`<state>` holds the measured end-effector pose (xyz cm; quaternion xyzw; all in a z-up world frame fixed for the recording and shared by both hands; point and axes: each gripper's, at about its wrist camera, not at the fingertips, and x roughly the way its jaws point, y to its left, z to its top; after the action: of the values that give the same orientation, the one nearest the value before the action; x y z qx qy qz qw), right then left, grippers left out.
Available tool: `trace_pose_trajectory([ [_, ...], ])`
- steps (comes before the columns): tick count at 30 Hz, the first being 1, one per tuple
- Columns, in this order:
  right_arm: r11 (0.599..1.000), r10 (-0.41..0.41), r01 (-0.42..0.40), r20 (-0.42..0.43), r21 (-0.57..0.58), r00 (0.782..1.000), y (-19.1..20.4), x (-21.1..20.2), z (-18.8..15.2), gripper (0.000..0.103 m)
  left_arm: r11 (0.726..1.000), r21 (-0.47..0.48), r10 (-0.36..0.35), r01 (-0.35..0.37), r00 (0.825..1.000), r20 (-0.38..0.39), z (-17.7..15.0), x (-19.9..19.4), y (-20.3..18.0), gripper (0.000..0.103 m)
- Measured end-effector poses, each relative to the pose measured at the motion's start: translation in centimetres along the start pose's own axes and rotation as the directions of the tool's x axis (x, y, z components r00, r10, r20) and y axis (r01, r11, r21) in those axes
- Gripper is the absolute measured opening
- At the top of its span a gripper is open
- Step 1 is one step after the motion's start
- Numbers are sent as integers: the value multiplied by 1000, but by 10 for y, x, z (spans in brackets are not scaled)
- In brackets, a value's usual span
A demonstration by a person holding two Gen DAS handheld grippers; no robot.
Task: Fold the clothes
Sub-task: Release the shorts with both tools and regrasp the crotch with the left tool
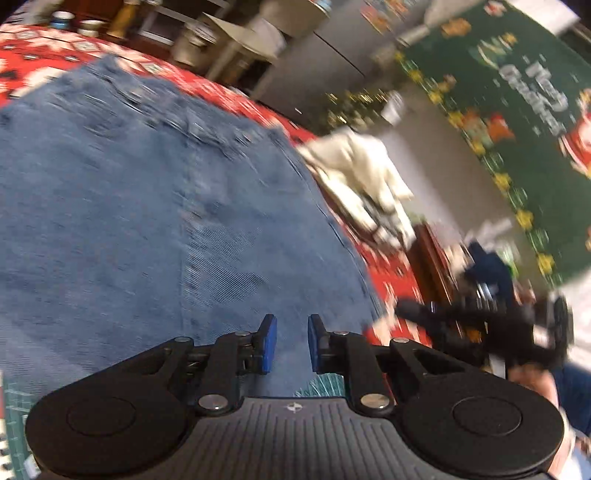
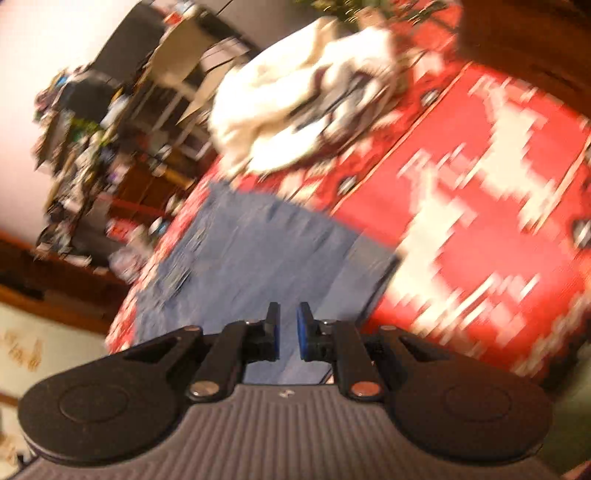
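Blue denim jeans (image 1: 155, 206) lie spread on a red tablecloth with a white pattern (image 1: 399, 284). My left gripper (image 1: 291, 345) hovers over the near part of the jeans. Its blue pads stand a small gap apart with nothing between them. In the right wrist view the same jeans (image 2: 258, 258) lie flat ahead, with my right gripper (image 2: 288, 332) above their near edge. Its pads are narrowly apart and empty. The right gripper's black body (image 1: 517, 325) shows blurred beyond the jeans' right edge.
A crumpled white garment (image 1: 362, 173) (image 2: 295, 110) lies on the tablecloth (image 2: 480, 240) beyond the jeans. A green Christmas rug (image 1: 517, 110) covers the floor past the table edge. Cluttered shelves (image 2: 74, 147) and a chair stand behind. Cups (image 1: 74, 22) sit at the far left.
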<state>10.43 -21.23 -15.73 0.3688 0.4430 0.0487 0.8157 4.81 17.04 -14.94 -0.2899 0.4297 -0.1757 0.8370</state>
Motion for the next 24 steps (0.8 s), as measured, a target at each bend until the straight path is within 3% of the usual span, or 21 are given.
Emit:
trace_pose_trajectory([
  [2,999,-25,25,18,29,1000,-16,-1,16,20,1000,-1,2,-2,1000,-18,-6,6,3,16],
  [6,990,-21,22,-8,138,1000,-43,11,31,20,1000,-15,17,-18,999,-41,-13,14,11,16],
  [12,989,-84,93,-79,116,993,-41,33,21,21,999,2,47,-47,998,-50,-17,20,12,16],
  [24,966,-30,49,-81,255,996,-59,41,17,25,1000,-19,1,-2,998,-55,-19,17,13,16],
])
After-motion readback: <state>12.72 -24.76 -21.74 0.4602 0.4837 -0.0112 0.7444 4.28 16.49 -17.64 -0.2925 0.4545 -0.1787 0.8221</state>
